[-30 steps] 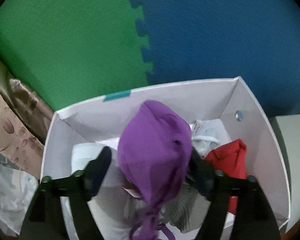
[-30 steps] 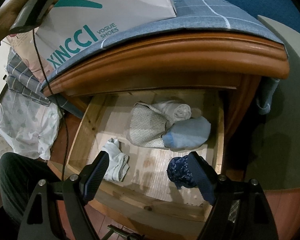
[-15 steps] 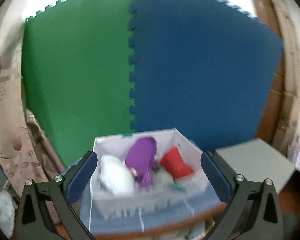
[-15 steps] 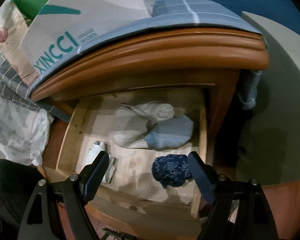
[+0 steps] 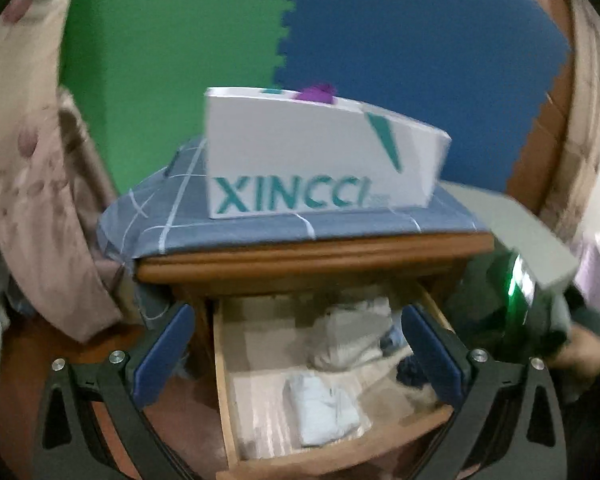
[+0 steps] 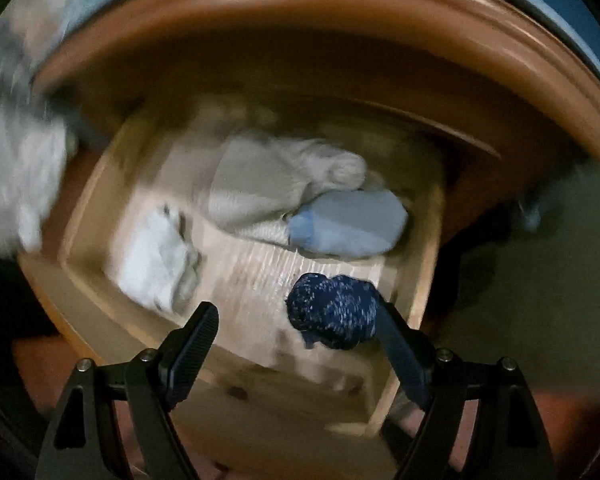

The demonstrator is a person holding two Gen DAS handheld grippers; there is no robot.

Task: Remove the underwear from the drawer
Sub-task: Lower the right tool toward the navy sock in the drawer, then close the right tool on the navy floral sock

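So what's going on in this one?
A person with a gripper in each hand is emptying an open wooden drawer of rolled underwear into a white shoe box on top, where a purple piece shows. The left gripper is open and empty. The right gripper hangs open over the drawer, beside a dark blue speckled bundle.

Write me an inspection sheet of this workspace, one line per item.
Surface: open wooden drawer under a brown wooden nightstand top.
Job's things: dark blue speckled bundle, pale blue folded piece, beige knit piece, white folded piece, all in the drawer.
Clutter: white XINCCI cardboard box on blue checked cloth, purple garment inside.
Grippers: left gripper open, empty, jaws just opened; right gripper open above the drawer.
Cables: nothing seen.
Surroundings: green foam mat, blue foam mat.
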